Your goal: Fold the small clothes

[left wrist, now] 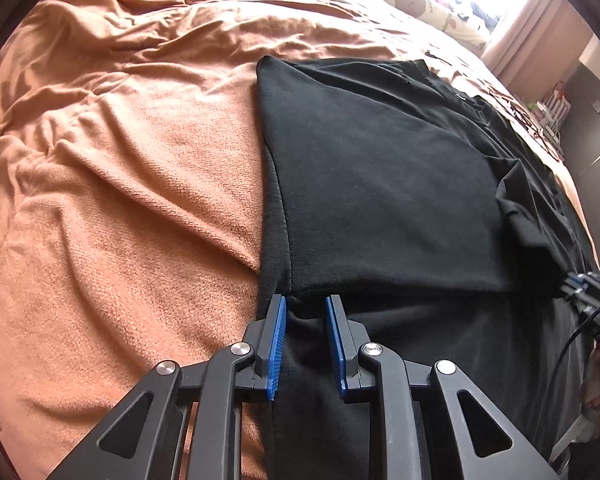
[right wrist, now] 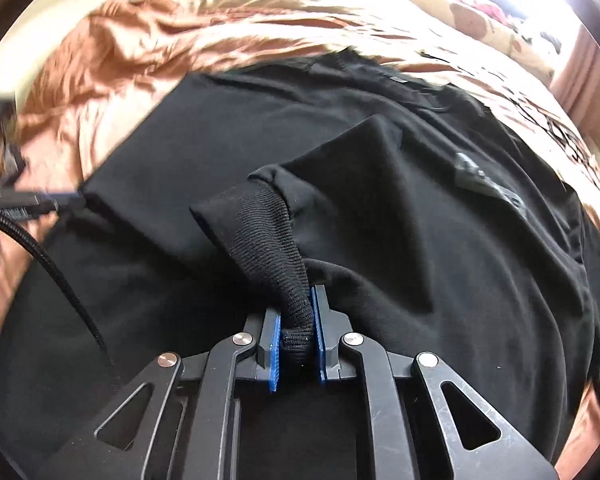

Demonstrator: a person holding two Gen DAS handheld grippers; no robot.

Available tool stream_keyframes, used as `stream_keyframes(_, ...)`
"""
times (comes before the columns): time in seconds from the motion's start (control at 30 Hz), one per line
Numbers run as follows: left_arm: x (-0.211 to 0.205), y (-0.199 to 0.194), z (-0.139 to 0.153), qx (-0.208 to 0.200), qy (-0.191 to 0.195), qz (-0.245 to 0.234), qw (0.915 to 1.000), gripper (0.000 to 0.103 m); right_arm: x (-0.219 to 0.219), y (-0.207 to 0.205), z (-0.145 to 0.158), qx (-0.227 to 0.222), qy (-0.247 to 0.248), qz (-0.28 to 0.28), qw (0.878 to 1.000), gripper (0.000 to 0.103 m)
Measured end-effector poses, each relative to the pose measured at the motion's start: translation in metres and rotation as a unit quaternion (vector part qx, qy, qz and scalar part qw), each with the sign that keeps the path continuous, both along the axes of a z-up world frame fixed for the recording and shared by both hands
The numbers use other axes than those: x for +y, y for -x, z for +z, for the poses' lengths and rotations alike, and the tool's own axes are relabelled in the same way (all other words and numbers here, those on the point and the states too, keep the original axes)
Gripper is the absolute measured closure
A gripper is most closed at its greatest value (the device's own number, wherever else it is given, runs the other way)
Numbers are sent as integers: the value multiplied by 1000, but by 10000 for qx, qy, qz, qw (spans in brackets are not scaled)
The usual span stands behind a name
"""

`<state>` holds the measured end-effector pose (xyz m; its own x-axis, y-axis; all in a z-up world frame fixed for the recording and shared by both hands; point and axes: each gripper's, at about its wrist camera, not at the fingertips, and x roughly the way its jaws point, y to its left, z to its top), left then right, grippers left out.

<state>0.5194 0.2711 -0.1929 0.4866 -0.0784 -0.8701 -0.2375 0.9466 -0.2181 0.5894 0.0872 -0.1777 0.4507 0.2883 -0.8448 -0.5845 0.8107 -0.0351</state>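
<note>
A black sweatshirt (left wrist: 380,184) lies on the bed, its left side folded over onto the body. My left gripper (left wrist: 306,308) hovers open just above the garment's near left part, at the corner of the folded panel, with nothing between its blue pads. In the right wrist view the same black sweatshirt (right wrist: 440,208) fills the middle. My right gripper (right wrist: 296,320) is shut on the ribbed cuff (right wrist: 268,240) of a sleeve and holds it lifted above the body. The right gripper's edge (left wrist: 592,300) shows at the far right of the left wrist view.
An orange blanket (left wrist: 120,200) with many wrinkles covers the bed to the left. A patterned quilt (left wrist: 420,0) lies at the far side, near a bright window and pink curtain (left wrist: 540,28). A braided cable (right wrist: 60,280) crosses the left of the right wrist view.
</note>
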Motion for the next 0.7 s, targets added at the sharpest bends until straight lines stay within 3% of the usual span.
stream_keyframes(0.23, -2, -2, 3, 58, -76, 42, 9999, 81, -69, -27, 28, 413, -1103, -567, 9914, 93)
stream_keyframes(0.47, -5, -2, 10, 42, -128, 91, 9999, 81, -140, -37, 43, 481, -1711, -1331, 9750, 93)
stream_keyframes(0.53, -6, -2, 12, 27, -146, 97, 9998, 81, -160, -39, 44, 501, -1862, -1528, 9693, 101)
stream_keyframes(0.7, -9, -3, 14, 27, -209, 117, 9997, 81, -188, -41, 36, 728, -2243, -1724, 9564, 101)
